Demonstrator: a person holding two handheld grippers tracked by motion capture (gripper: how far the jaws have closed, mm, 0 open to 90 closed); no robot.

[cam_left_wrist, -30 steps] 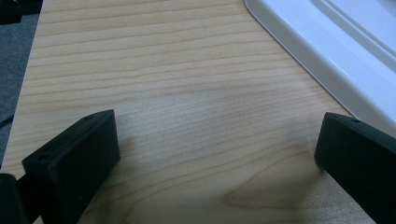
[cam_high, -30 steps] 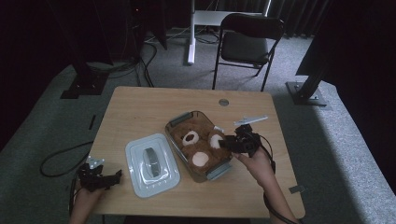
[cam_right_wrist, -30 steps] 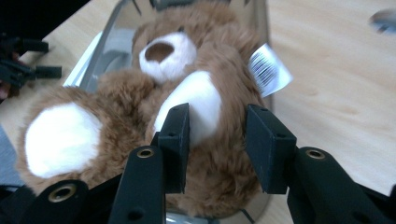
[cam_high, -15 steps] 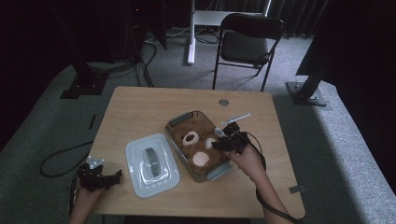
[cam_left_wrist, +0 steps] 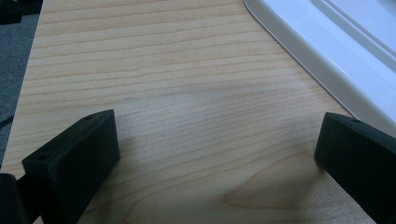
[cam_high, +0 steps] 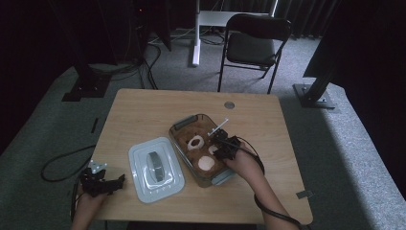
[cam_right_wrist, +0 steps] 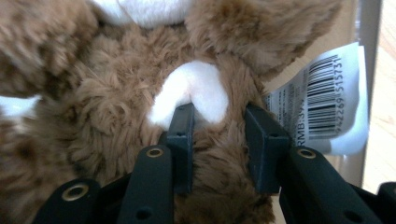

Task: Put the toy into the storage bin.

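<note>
Two tools are at work over one wooden tabletop (cam_high: 143,110), and they sit far apart for a reason that seems plain: only one of them has anything to do right now. The clear container (cam_high: 181,123) lies near the middle of the tabletop, tilted on a diagonal, its lid off so the contents can be reached from above. That pale lid (cam_high: 155,168) rests flat just beside the container on its left, handle side up, parked out of the way yet near enough to go back on.

Inside the container lies a brown plush toy (cam_high: 201,149) with white patches, filling most of the box. The right tool (cam_high: 221,143) reaches into it from the person's side; in the right gripper view its jaws are drawn in on a fold of brown fur (cam_right_wrist: 219,154) just under a white patch (cam_right_wrist: 191,93), gripping the plush toy rather than merely touching it. A pinch of fur is probably the easiest hold on something so soft. A printed barcode tag (cam_right_wrist: 322,102) hangs off the toy against the container wall.

The left tool (cam_high: 101,182) waits at the near left edge of the tabletop, well apart from the lid. Its jaws stand wide, holding nothing, with bare wood between them and the lid's rim (cam_left_wrist: 317,51) just ahead, likely idling until needed.
</note>
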